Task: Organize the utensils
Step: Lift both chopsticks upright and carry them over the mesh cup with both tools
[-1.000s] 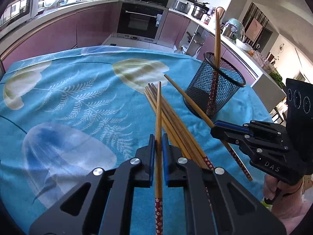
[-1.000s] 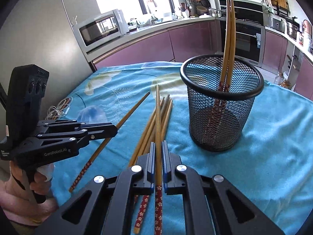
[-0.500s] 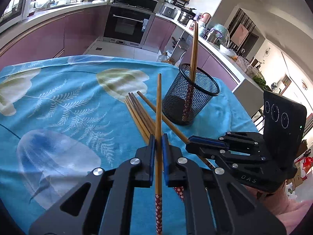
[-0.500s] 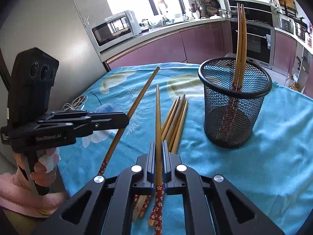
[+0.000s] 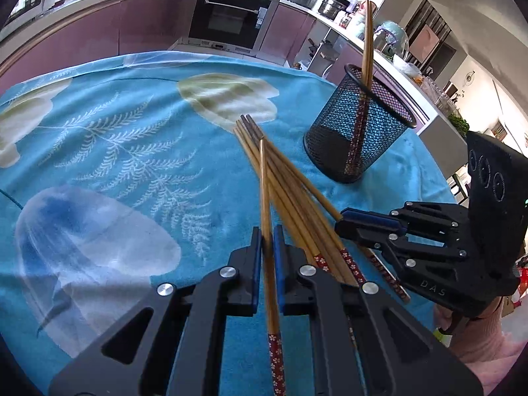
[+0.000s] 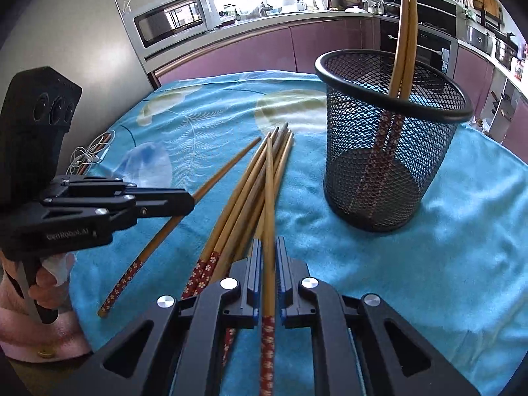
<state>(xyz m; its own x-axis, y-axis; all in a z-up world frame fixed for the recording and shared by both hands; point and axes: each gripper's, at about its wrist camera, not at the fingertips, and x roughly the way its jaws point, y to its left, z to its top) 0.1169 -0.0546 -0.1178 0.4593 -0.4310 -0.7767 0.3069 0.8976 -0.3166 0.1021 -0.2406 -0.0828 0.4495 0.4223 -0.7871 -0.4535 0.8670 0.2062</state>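
**Both grippers clamped on one chopstick each; pile and cup partly hidden**

The left gripper (image 5: 266, 257) has its blue-padded jaws closed onto a single chopstick (image 5: 264, 198) that runs forward between them. Its red patterned end passes back under the gripper body and is cut off at the bottom of the left wrist view. The right gripper (image 6: 268, 264) likewise pinches one chopstick (image 6: 270, 204), whose flowered end also leaves the bottom of its own view.

Between the two grippers, a pile of loose chopsticks (image 5: 290, 191) lies on the blue patterned cloth (image 5: 132, 138) that covers the table, toward its near edge. The sticks overlap, and their patterned ends slide beneath both gripper bodies, so an exact count cannot be made. In the right wrist view the chopstick in the left gripper slants apart from the pile, its middle hidden behind that gripper's fingers.

The black mesh cup (image 6: 389, 151) stands upright on the cloth near the table's right edge, just beyond the pile. Two chopsticks (image 6: 404, 33) lean inside it against the rim; their lower parts show only dimly through the mesh.

The holding hands are largely out of frame, and the table's near edge is hidden by the grippers.
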